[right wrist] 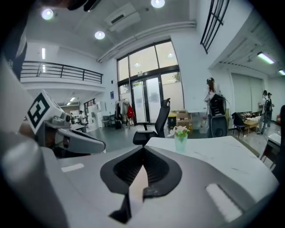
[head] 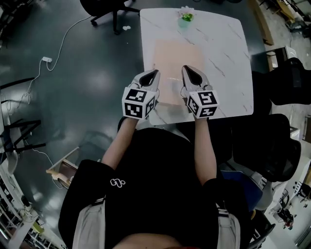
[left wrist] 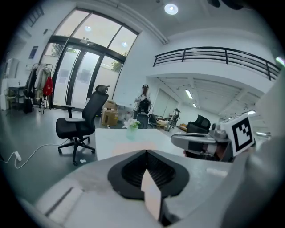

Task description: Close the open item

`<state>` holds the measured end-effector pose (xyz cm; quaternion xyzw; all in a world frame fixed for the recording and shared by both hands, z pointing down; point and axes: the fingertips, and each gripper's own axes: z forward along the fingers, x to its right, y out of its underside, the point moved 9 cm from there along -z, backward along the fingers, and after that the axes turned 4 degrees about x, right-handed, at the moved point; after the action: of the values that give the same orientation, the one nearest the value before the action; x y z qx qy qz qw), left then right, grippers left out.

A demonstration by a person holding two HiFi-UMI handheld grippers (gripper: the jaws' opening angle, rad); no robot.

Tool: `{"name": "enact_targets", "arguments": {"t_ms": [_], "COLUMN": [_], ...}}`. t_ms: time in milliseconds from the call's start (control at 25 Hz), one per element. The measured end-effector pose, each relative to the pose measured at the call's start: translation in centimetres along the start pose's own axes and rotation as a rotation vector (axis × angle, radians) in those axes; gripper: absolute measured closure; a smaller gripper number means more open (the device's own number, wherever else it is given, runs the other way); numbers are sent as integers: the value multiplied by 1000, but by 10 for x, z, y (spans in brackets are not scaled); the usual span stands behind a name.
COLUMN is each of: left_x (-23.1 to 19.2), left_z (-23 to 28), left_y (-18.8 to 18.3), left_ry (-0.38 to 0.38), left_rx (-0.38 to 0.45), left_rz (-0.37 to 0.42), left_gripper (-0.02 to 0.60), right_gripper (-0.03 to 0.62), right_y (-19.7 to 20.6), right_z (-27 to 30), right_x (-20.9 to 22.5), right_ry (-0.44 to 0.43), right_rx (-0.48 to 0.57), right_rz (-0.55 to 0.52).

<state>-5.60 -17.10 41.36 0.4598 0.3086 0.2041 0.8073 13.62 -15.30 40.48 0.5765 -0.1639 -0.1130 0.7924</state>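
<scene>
A pale pink flat rectangular item (head: pixel 177 53) lies flat on the middle of the white marble table (head: pixel 228 58); nothing on it looks raised. My left gripper (head: pixel 156 72) hovers over its near left part, jaws together with nothing between them. Alongside it, my right gripper (head: pixel 184 68) hangs above the near right part, also shut and empty. In the left gripper view the closed left gripper (left wrist: pixel 146 151) points across the table, with the right gripper (left wrist: pixel 196 140) beside it. The right gripper view shows the shut right gripper (right wrist: pixel 143 149) with the left gripper (right wrist: pixel 75 140) at its left.
A small green vase with a white flower (head: pixel 185 15) stands at the table's far edge. A black office chair (head: pixel 109 9) is on the floor beyond the far left corner, dark chairs (head: pixel 286 82) stand to the right, and a white cable (head: pixel 47 60) lies on the floor at left.
</scene>
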Motion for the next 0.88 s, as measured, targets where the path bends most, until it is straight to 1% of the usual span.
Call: {"name": "enact_targets", "arguments": {"t_ms": [200, 360, 560, 880], "left_x": [23, 35, 45, 54], "left_z": [4, -1, -6, -9], "left_y": [-35, -58, -66, -60], "left_ry": [21, -1, -24, -30], "left_rx": [96, 166, 215, 226], "left_rz": [54, 88, 110, 109], "left_gripper": [580, 580, 581, 581], "right_gripper": [594, 594, 595, 594], "right_y": [-32, -50, -54, -54], "right_z": [-38, -56, -67, -74], "right_x": [12, 12, 9, 4], "right_ry": [64, 80, 95, 76], "right_rx": [151, 228, 273, 282], "right_rz": [58, 49, 27, 12]}}
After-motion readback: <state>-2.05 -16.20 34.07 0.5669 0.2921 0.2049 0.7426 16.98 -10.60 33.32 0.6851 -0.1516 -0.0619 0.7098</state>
